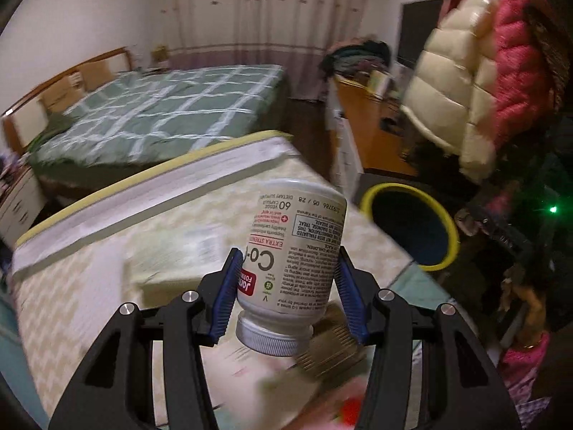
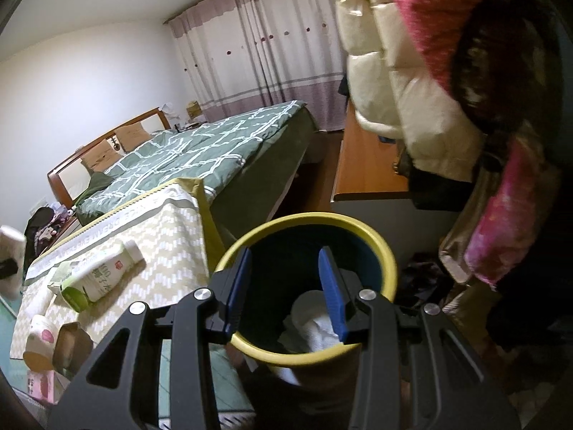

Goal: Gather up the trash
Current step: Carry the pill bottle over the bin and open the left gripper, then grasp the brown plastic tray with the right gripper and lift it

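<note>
My left gripper point(image 1: 288, 254) is shut on a white supplement bottle point(image 1: 297, 222), its blue pads pressed on both sides. The bottle hangs cap-down toward the camera, lifted above the cream zigzag cover point(image 1: 89, 286). A yellow-rimmed dark bin point(image 1: 454, 236) stands to the right of it. In the right wrist view my right gripper point(image 2: 285, 251) is open with nothing between its fingers, held over the bin point(image 2: 304, 219). Crumpled white paper point(image 2: 311, 308) lies inside. A white drink bottle with a green cap point(image 2: 104, 272) lies on the cover to the left.
A paper cup point(image 2: 39, 337), a small cardboard box point(image 2: 71, 344) and a pink packet point(image 2: 43, 383) sit at the cover's near left. A green quilted bed point(image 2: 200, 147) lies behind. Puffer jackets point(image 2: 394, 71) hang at the right above an orange desk point(image 2: 365, 165).
</note>
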{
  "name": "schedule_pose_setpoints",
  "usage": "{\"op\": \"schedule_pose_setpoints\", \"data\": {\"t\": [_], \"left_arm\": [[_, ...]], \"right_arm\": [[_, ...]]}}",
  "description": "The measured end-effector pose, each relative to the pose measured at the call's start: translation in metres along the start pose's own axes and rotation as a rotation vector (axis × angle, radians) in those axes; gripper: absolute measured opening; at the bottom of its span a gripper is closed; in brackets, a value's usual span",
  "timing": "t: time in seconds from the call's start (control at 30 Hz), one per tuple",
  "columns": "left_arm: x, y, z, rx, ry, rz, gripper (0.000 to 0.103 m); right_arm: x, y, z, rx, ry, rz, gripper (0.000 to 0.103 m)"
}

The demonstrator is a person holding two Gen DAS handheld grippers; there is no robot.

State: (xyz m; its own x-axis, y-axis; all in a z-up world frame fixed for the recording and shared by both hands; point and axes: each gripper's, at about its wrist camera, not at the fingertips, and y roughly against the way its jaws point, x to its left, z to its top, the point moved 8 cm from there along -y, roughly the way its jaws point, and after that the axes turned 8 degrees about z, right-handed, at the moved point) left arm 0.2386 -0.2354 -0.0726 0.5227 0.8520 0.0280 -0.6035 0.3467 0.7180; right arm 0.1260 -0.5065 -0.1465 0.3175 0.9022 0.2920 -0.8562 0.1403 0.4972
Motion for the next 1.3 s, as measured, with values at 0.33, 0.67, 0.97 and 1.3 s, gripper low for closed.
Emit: {"op": "schedule_pose_setpoints", "data": {"t": [0.33, 0.67, 0.97, 1.3], "left_arm": [[-0.142, -0.076, 0.043, 0.129, -0.209, -0.164, 0.052], [-0.231, -0.156, 0.066, 0.205, -0.251, -0.184, 0.089], [-0.176, -0.096, 0.071, 0.108, -0.156, -0.167, 0.095], [-0.013, 0.026, 0.02, -0.108, 0.183, -0.021, 0.098]], "right_arm": [[-0.048, 0.011, -0.005, -0.001, -0.051, -0.04, 0.038], [-0.069, 0.017, -0.009, 0.003, -0.081, -0.048, 0.038], [-0.044, 0.01, -0.012, 0.022, -0.052, -0.018, 0.039], [0.05, -0.002, -0.03, 0.085, 0.068, 0.125, 0.043]]}}
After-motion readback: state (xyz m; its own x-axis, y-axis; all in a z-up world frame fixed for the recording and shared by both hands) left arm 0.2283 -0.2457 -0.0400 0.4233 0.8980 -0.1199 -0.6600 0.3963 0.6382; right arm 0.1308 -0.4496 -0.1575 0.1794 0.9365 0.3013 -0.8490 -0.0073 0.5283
